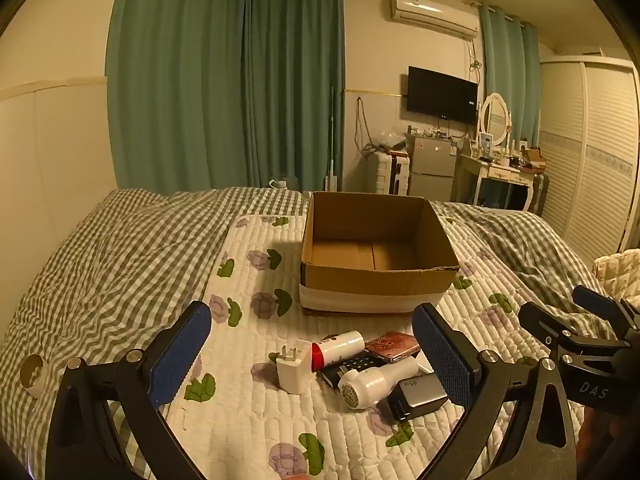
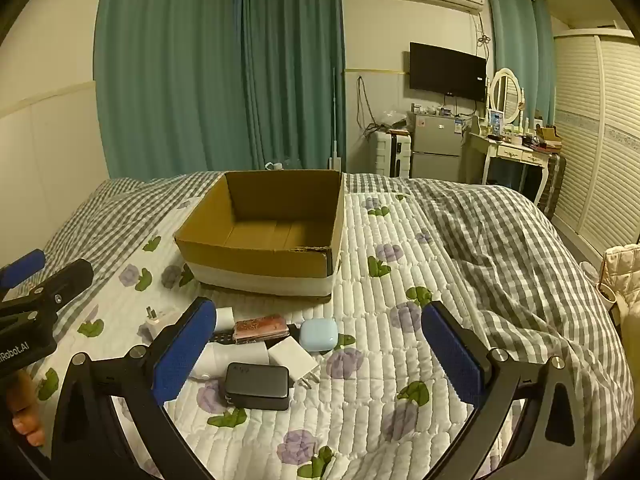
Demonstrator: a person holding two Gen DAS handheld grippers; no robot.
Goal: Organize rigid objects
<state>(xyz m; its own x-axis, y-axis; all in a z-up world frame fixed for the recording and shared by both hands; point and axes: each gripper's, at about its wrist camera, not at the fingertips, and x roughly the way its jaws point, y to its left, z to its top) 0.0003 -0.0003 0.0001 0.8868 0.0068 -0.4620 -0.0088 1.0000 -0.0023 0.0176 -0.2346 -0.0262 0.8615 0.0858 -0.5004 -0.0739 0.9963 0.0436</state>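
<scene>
An open, empty cardboard box (image 1: pixel 376 284) (image 2: pixel 256 264) stands on the quilted bed mat. In front of it lies a pile of small items: a white plug charger (image 1: pixel 294 368), a white tube with a red band (image 1: pixel 338 350), a white cylinder gadget (image 1: pixel 376 382), a dark grey 65W charger (image 1: pixel 418 396) (image 2: pixel 258 386), a patterned red case (image 1: pixel 394 346) (image 2: pixel 262 328), a second white charger (image 2: pixel 294 360) and a pale blue case (image 2: pixel 319 335). My left gripper (image 1: pixel 312 356) is open above the pile. My right gripper (image 2: pixel 320 356) is open, just right of the pile.
The bed has a grey checked cover (image 2: pixel 500 240) around the flowered mat (image 2: pixel 380 360). Green curtains (image 1: pixel 224 80), a TV, a small fridge and a dressing table stand beyond. The right gripper shows at the right edge of the left wrist view (image 1: pixel 576 328).
</scene>
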